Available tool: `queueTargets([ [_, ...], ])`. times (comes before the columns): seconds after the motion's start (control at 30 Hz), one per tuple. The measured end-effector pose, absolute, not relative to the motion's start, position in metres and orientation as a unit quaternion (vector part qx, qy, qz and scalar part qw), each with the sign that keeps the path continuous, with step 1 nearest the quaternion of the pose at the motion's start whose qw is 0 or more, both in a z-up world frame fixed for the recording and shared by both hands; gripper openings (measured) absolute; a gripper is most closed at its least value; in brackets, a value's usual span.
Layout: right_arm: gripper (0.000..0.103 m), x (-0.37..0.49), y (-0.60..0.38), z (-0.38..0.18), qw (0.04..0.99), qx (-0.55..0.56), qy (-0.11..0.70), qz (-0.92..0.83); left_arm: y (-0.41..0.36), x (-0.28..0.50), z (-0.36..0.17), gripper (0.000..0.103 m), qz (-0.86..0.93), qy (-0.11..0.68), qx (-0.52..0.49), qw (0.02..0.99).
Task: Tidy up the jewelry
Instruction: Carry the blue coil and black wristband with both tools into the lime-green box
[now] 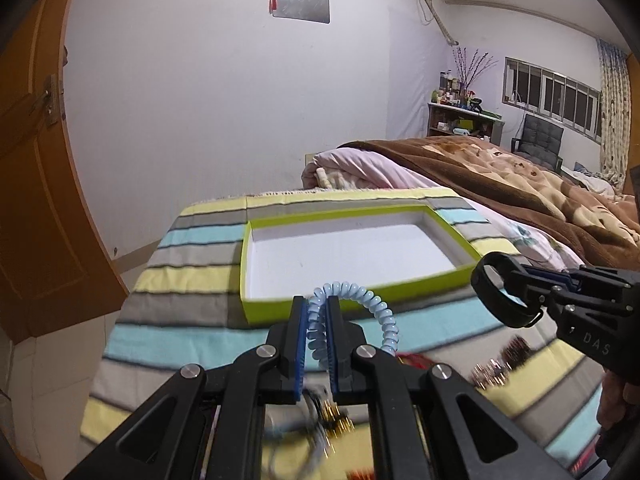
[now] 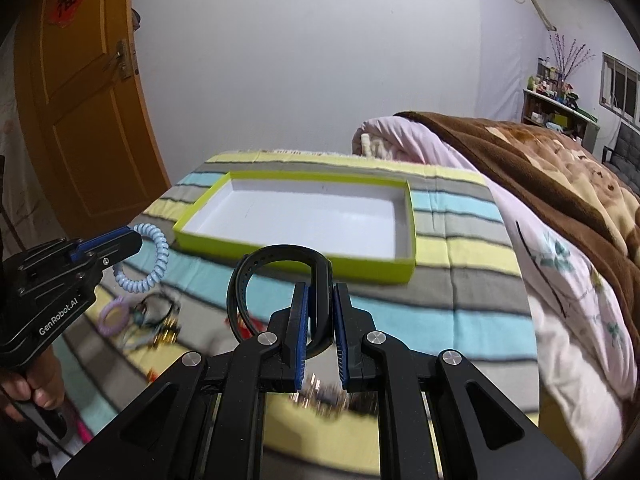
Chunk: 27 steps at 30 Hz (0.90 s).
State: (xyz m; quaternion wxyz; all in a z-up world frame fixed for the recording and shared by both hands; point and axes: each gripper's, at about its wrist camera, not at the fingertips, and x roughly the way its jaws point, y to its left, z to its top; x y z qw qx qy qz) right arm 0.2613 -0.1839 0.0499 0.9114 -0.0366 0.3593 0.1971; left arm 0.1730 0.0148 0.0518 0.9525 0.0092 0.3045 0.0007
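Pale blue coiled bracelet (image 1: 352, 300) is pinched in the left gripper (image 1: 318, 312), held above a striped cloth (image 1: 168, 280) just short of a lime-edged white tray (image 1: 456, 236). To its right, the right gripper (image 2: 320, 300) clamps a black wristband (image 2: 276, 256). More jewelry (image 2: 160, 324) lies blurred on the cloth below.

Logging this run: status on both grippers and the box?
Left gripper shut on blue coil bracelet. Right gripper shut on black wristband. Green box ahead, open, nothing in it. Path unobstructed.
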Motion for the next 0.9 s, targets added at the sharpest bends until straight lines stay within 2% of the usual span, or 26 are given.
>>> queueTargets([
  [0.3, 0.012, 0.334, -0.166, 0.044, 0.908, -0.05, 0.369, 0.193, 0.039, 0.258, 0.051, 0.009, 0.006, 0.319, -0.001, 0.948],
  [0.53, 0.012, 0.391, -0.154, 0.02, 0.895, -0.056, 0.404, 0.18, 0.054, 0.32, 0.028, 0.009, 0.005, 0.355, -0.004, 0.935],
  [0.9, 0.013, 0.44, -0.153, -0.018, 0.872, -0.069, 0.462, 0.147, 0.051, 0.361, -0.013, 0.009, 0.018, 0.415, -0.002, 0.91],
])
